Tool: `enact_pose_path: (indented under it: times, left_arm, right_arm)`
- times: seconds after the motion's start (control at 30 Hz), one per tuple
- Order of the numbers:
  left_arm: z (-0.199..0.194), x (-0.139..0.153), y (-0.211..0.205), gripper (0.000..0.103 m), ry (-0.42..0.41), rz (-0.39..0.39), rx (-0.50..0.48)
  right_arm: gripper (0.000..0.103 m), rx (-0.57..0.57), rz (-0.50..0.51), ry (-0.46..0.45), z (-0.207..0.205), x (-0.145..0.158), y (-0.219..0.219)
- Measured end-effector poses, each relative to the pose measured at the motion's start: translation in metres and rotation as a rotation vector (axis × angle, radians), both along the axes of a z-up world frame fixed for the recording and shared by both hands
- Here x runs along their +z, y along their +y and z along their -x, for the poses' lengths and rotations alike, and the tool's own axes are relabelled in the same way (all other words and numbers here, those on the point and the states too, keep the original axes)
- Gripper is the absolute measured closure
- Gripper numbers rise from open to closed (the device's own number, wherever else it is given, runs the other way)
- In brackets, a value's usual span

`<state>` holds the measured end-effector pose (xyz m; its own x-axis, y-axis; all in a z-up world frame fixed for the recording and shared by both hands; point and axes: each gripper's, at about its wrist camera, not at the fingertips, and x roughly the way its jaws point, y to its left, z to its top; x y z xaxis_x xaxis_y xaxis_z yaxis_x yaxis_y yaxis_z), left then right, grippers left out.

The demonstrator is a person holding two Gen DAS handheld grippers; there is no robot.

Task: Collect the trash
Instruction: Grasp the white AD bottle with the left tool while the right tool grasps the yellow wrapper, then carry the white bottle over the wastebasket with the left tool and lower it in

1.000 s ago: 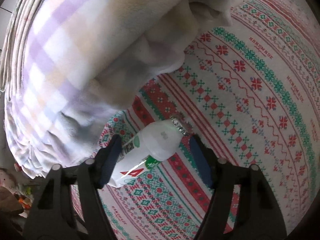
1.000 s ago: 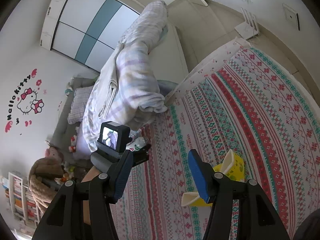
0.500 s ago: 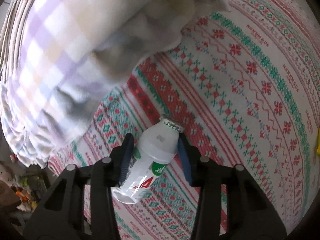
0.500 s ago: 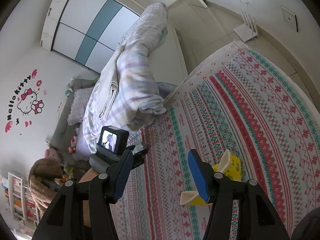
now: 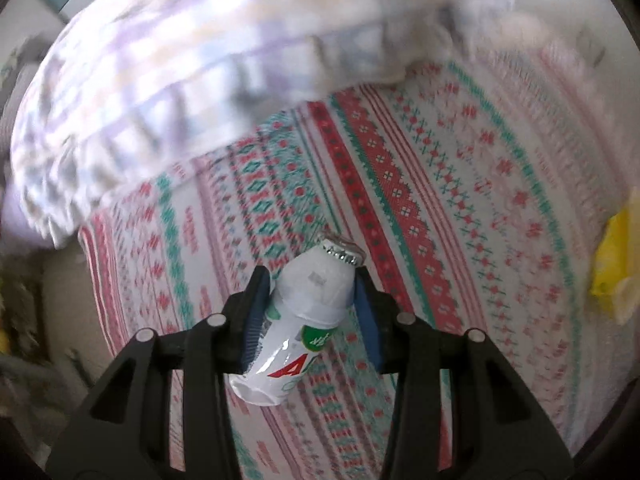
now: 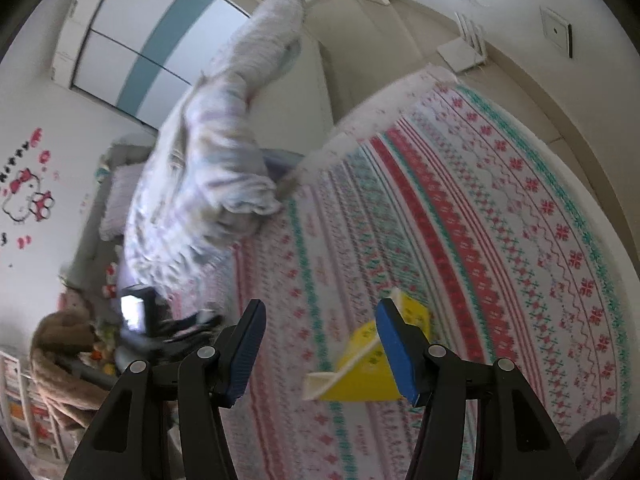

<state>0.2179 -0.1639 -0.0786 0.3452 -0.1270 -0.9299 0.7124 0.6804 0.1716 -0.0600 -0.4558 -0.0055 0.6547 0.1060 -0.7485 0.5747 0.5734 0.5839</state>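
My left gripper [image 5: 314,306] is shut on a small white drink bottle [image 5: 304,320] with a foil top and holds it above the patterned bedsheet [image 5: 440,184]. A yellow carton [image 5: 612,264] lies on the sheet at the right edge of the left wrist view. In the right wrist view my right gripper [image 6: 320,336] is open and empty above the sheet, with the yellow carton [image 6: 372,368] just below its right finger. The left gripper [image 6: 168,324] shows there at the left, blurred.
A bunched lilac checked blanket [image 5: 200,60] lies along the far side of the bed; it also shows in the right wrist view [image 6: 208,168]. A wardrobe [image 6: 152,40] stands behind. Toys and a brown basket [image 6: 60,344] sit on the floor at the left. A router [image 6: 464,48] is by the wall.
My left gripper closed on the bottle and lifted it off the sheet, pulling back from the blanket. The right gripper drifted slightly over the yellow carton and stayed open.
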Motion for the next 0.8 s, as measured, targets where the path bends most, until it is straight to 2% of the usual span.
enact_pose_path:
  times: [0.03,0.13,0.3,0.5,0.67,0.73,0.8]
  left_arm:
    - [0.005,0.007,0.013,0.059,0.011,0.056,0.024]
    - [0.016,0.018,0.039,0.059,0.012,0.151,0.06]
    - [0.026,0.029,0.068,0.059,0.012,0.254,0.133]
    - [0.031,0.045,0.109,0.059,0.009,0.364,0.221]
    - [0.038,0.065,0.144,0.059,-0.022,0.428,0.275]
    - [0.042,0.071,0.16,0.059,-0.037,0.442,0.297]
    - [0.044,0.074,0.173,0.059,-0.052,0.446,0.321]
  right_arm:
    - [0.044,0.002,0.002,0.034,-0.003,-0.007,0.0]
    - [0.044,0.012,0.003,0.111,-0.01,-0.024,0.001]
    - [0.044,0.049,0.015,0.221,-0.026,-0.049,0.01]
    - [0.046,0.073,0.028,0.288,-0.035,-0.061,0.016]
    - [0.065,0.069,0.01,0.278,-0.035,-0.062,0.015]
    - [0.068,0.073,0.019,0.276,-0.034,-0.059,0.016]
    - [0.082,0.072,0.025,0.273,-0.033,-0.055,0.018]
